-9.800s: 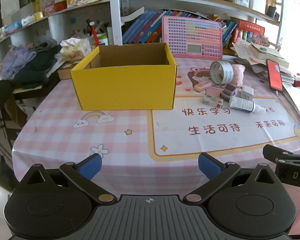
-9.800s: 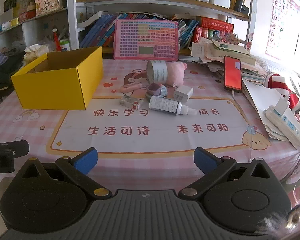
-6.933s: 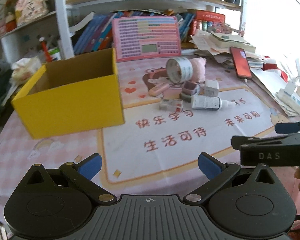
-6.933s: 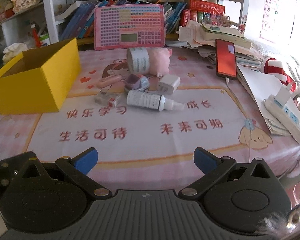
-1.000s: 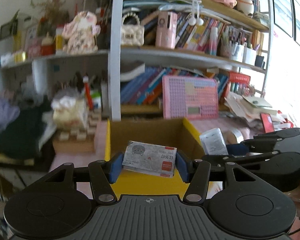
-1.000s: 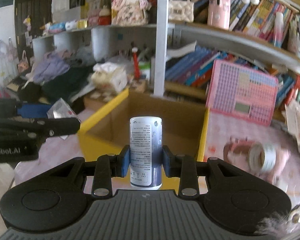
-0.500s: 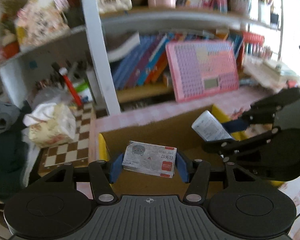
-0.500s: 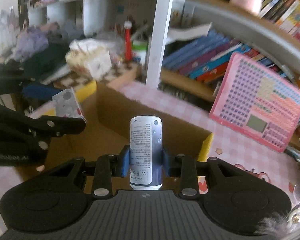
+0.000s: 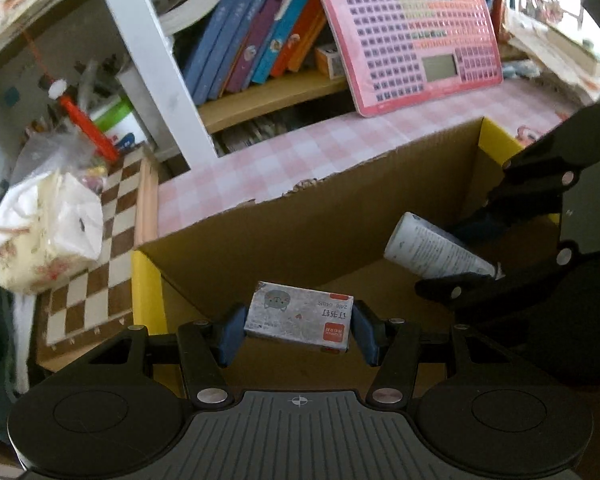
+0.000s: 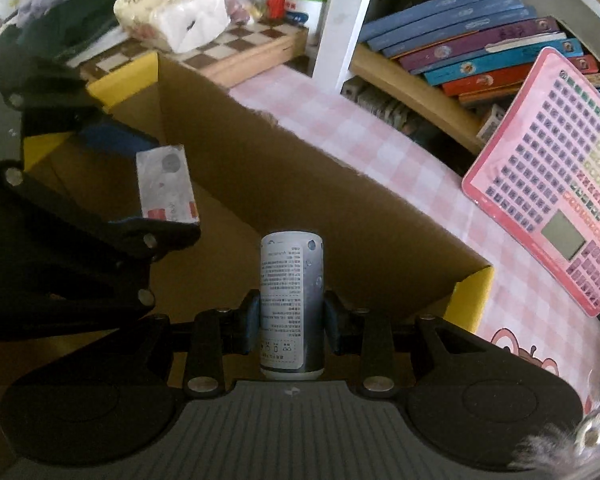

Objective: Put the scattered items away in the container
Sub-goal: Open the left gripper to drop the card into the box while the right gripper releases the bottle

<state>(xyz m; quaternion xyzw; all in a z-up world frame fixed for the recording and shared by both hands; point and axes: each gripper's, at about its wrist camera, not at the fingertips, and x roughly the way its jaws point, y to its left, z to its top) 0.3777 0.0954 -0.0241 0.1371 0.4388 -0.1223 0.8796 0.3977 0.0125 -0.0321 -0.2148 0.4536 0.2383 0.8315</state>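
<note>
both grippers now lower inside yellow box (image 9: 496,136), left gripper (image 9: 298,330) pinching staple box (image 9: 299,316) crosswise, right gripper (image 10: 291,320) pinching bottle (image 10: 292,300) lengthwise

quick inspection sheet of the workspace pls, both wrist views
surface: pink checked tablecloth behind the box
job's things: yellow cardboard box open; staple box and spray bottle both held over its inside
clutter: tissue pack on a chessboard
grippers: left tongs shut on the staple box; right tongs shut on the spray bottle
cables: nothing seen
surroundings: pink keyboard toy leaning at the shelf, books behind
</note>
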